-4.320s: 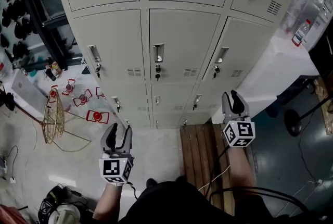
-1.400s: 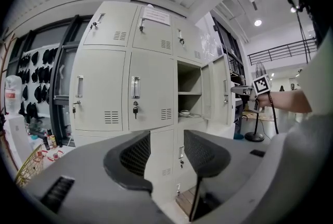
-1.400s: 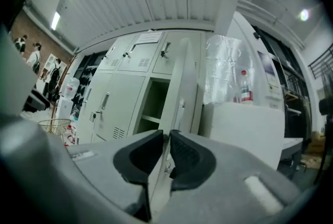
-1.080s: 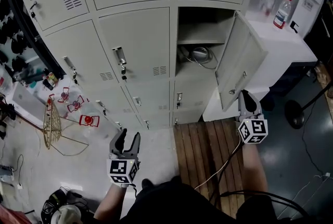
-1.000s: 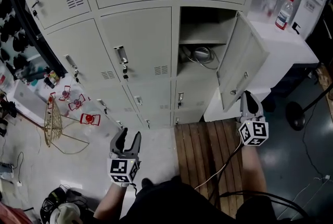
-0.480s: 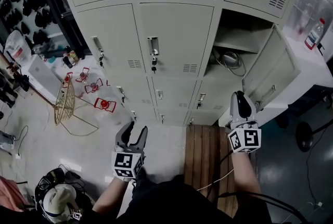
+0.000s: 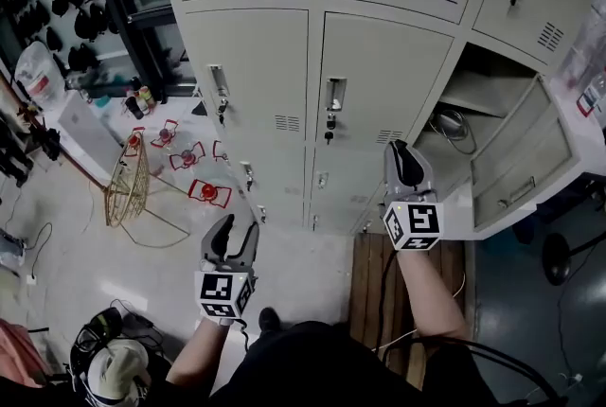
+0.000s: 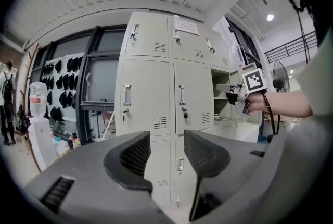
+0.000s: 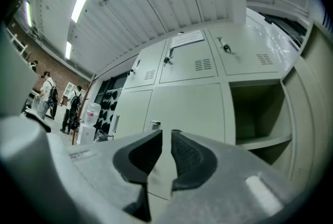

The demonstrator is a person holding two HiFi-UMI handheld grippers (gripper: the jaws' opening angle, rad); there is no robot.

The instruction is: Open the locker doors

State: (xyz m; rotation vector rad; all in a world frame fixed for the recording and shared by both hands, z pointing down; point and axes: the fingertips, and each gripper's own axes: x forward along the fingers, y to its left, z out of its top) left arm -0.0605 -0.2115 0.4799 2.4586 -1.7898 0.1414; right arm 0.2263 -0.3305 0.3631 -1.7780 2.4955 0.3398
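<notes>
Metal handle (image 7: 335, 94), left of the open locker (image 7: 481, 85), could slip the right gripper (image 7: 401, 151), its empty jaws just opened only narrowly; left gripper (image 7: 234, 230) gapes empty.

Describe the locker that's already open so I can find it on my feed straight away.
Start at the bank of grey lockers that stands in front of the person. In its right-hand column, second row from the top, is the open locker, with its door swung out to the right. It is the only one that shows a dark inside, with a coil of cable in it. Every door around it is shut.
</notes>
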